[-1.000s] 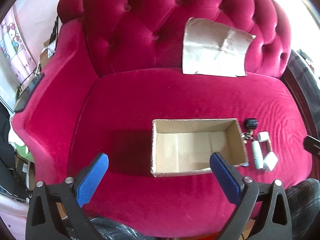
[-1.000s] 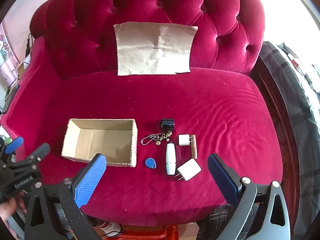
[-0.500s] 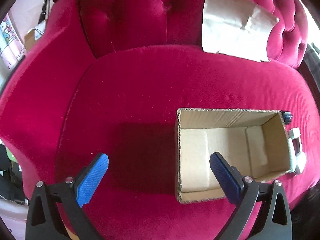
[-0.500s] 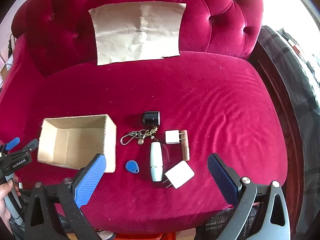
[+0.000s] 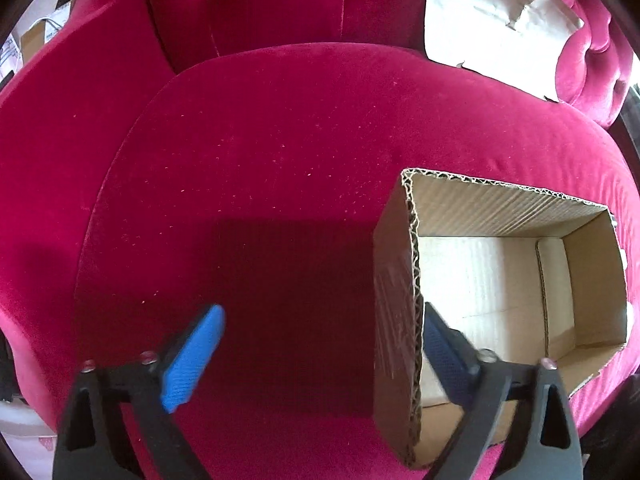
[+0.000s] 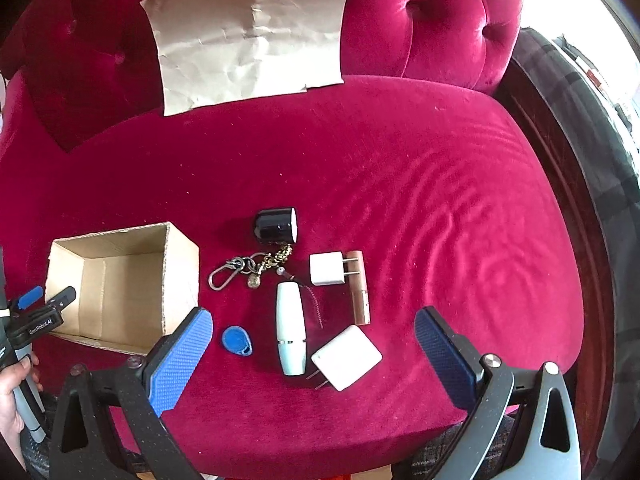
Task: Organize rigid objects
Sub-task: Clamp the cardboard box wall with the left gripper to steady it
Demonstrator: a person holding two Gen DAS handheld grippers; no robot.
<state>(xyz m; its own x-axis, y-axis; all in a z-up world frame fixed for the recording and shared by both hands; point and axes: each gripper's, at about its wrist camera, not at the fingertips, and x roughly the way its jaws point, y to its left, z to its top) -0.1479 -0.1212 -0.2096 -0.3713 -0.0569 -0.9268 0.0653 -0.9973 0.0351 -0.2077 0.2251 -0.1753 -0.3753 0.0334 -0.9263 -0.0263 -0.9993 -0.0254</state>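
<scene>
An open cardboard box (image 5: pixel 400 280) sits on the red velvet seat. My left gripper (image 5: pixel 320 312) straddles its left wall. The right finger is inside the box and the left finger is outside over the cushion. Its jaws are closing, and the pads do not press the wall. My right gripper (image 6: pixel 312 316) hangs open above a cluster of small items: a white cylinder (image 6: pixel 291 328), a blue key fob (image 6: pixel 237 341), a big white charger (image 6: pixel 346 357), a small white plug (image 6: pixel 327 268), a brown stick (image 6: pixel 359 288), a black cap-like cylinder (image 6: pixel 276 226) and a keychain (image 6: pixel 248 270).
A creased sheet of brown paper (image 6: pixel 248 36) leans on the tufted backrest. The box (image 6: pixel 182 276) stands just left of the items. A person's hand (image 6: pixel 12 392) holds the left gripper (image 6: pixel 46 296) at the box's far side. The wide red seat (image 6: pixel 440 200) spreads to the right.
Both grippers have come down closer to the seat. The left one shifted onto the box's left wall and its jaws narrowed slightly. The right one now hovers nearer the small items.
</scene>
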